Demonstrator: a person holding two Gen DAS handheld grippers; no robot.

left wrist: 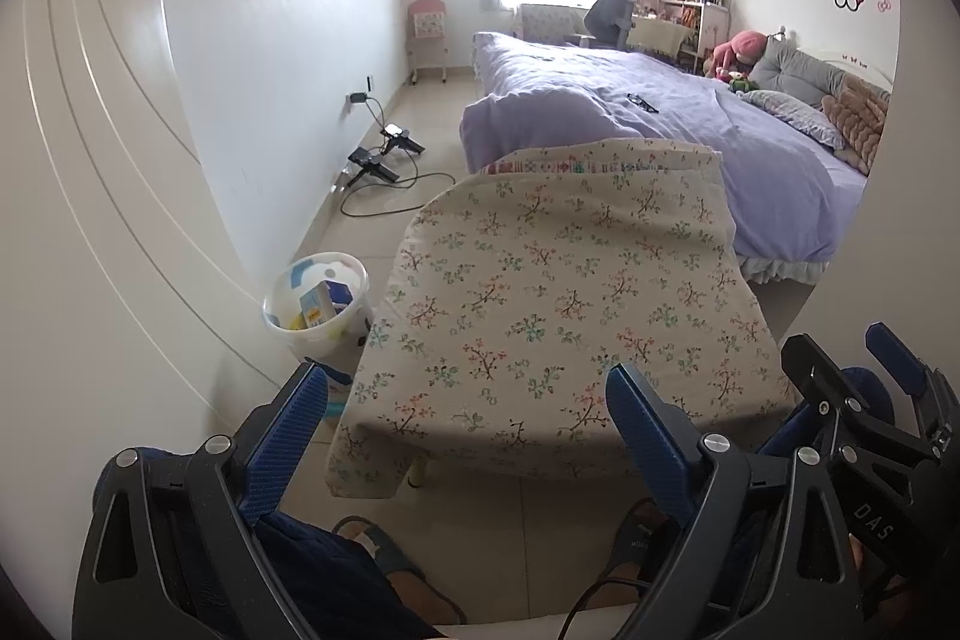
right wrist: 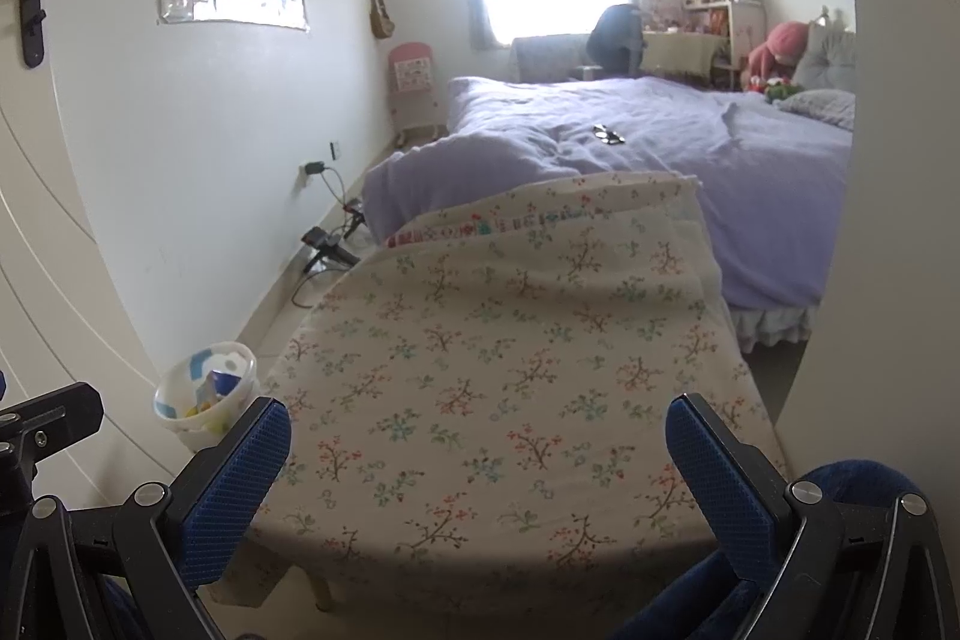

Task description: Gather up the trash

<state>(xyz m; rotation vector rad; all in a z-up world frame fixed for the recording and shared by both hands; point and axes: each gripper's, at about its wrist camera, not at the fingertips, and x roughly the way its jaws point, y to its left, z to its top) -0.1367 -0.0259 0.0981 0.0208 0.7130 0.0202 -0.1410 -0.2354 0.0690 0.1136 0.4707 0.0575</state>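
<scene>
trash is seen only in the bin [left wrist: 316, 301] beside the floral-covered table [left wrist: 558, 316], so both parted, empty grippers, left gripper [left wrist: 468, 421] and right gripper [right wrist: 477, 451], should be swept slowly until litter is found.

Black hand-held gripper [left wrist: 468, 394], textured blue pads [left wrist: 288, 430], silver screws

Left gripper [left wrist: 468, 400]: jaws spread wide, nothing between the blue pads [left wrist: 288, 436]. It hangs above the near edge of a table under a floral tablecloth [left wrist: 558, 292]. White trash bin [left wrist: 318, 310] stands on the floor just beside the table's left side, against the wall, holding cartons and wrappers. Right gripper [left wrist: 864, 388] visible at lower right. Purple-covered bed [left wrist: 660, 112] lies beyond the table.
</scene>
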